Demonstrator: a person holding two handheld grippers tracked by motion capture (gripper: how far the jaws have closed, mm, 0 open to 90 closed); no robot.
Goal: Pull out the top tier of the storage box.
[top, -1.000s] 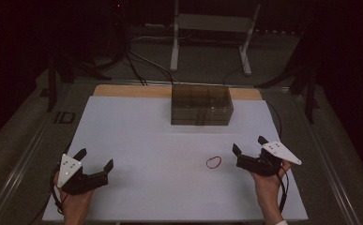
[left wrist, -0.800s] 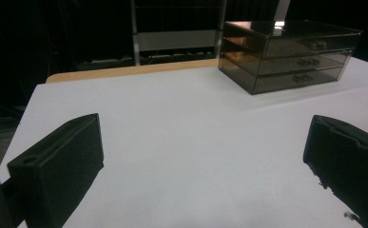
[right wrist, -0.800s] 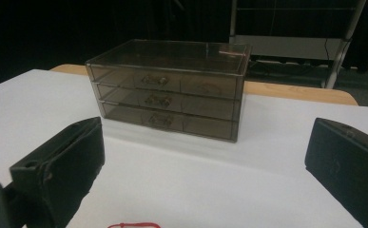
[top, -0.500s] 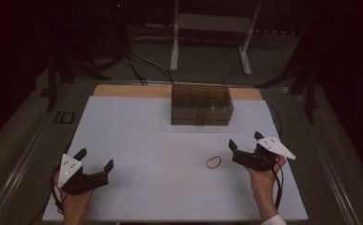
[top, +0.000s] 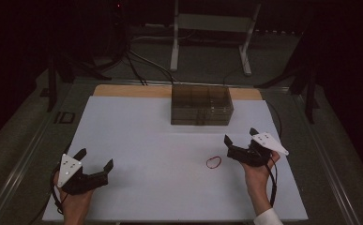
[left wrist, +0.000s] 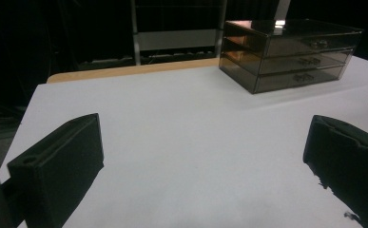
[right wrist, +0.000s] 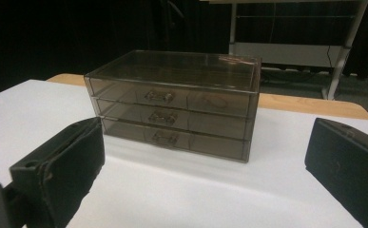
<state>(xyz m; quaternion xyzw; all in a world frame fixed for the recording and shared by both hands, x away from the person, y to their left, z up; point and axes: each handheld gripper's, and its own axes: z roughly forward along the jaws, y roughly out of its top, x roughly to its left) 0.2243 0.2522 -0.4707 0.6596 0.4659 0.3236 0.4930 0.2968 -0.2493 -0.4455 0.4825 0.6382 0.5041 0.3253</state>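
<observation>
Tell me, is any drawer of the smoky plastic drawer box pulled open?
No, all three drawer fronts of the drawer box sit flush in the right gripper view.

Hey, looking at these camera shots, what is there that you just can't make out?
- Drawer contents: the smoked drawer box is too dark in both gripper views, too small in the high view.
- Red rubber band: too small in the high view to tell its thickness.
- Right gripper and left gripper: jaw tips cut off by the bottom edge in their own views.
- Background past the table: lost in darkness.
</observation>
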